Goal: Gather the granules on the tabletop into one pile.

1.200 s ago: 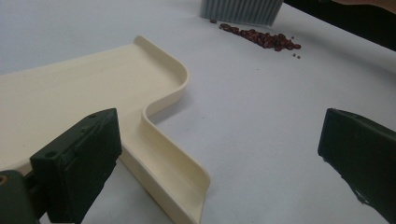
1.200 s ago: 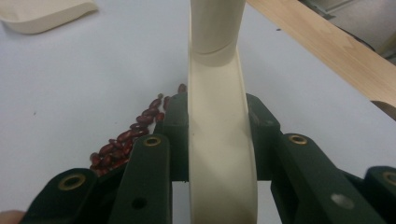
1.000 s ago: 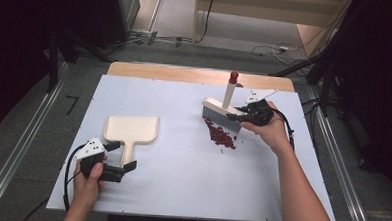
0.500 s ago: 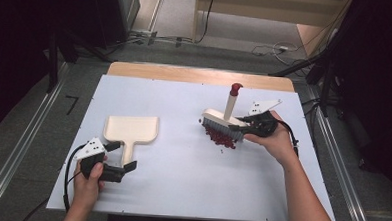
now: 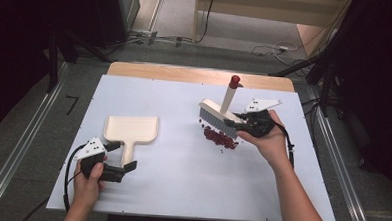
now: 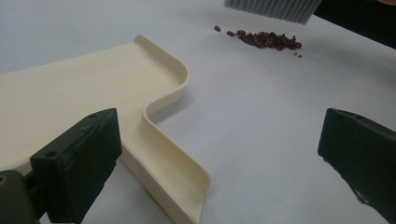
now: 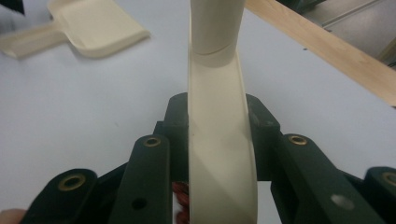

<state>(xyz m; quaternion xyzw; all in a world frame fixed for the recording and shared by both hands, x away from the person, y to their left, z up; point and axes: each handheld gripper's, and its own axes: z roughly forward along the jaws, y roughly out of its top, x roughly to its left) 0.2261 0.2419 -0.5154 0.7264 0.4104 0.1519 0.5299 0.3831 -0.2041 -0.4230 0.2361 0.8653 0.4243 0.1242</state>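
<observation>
**Onlooker 1:** High view first, from the left. The left gripper point(image 5: 124, 157) sits low at the near left of the white table point(image 5: 170, 189), gripped in the person's left hand point(image 5: 88, 178). Its jaws stand released, apart, with nothing pinched.

**Onlooker 2:** And the cream dustpan point(image 5: 131, 130)?

**Onlooker 1:** Flat on the table just beyond that gripper, its handle pointing back toward the jaws. From the left gripper view the dustpan point(image 6: 93, 93) handle runs down between the two black jaws, close beside the left one. I cannot tell whether that jaw touches it; the other jaw is well apart.

**Onlooker 2:** Moving to the middle?

**Onlooker 1:** A small heap of dark red beans point(image 5: 220, 138) lies on the table right of centre, well apart from the pan. The brush point(image 5: 216, 116) hangs just over them, grey bristles down, its cream handle rising to a red tip.

**Onlooker 2:** Who has the brush?

**Onlooker 1:** The right gripper point(image 5: 243, 123), in the person's right hand point(image 5: 267, 141). The right gripper view shows the brush point(image 7: 219, 116) handle standing straight up between the jaws, which are clenched on it from both sides. The dustpan point(image 7: 88, 28) shows far off at upper left there.
</observation>
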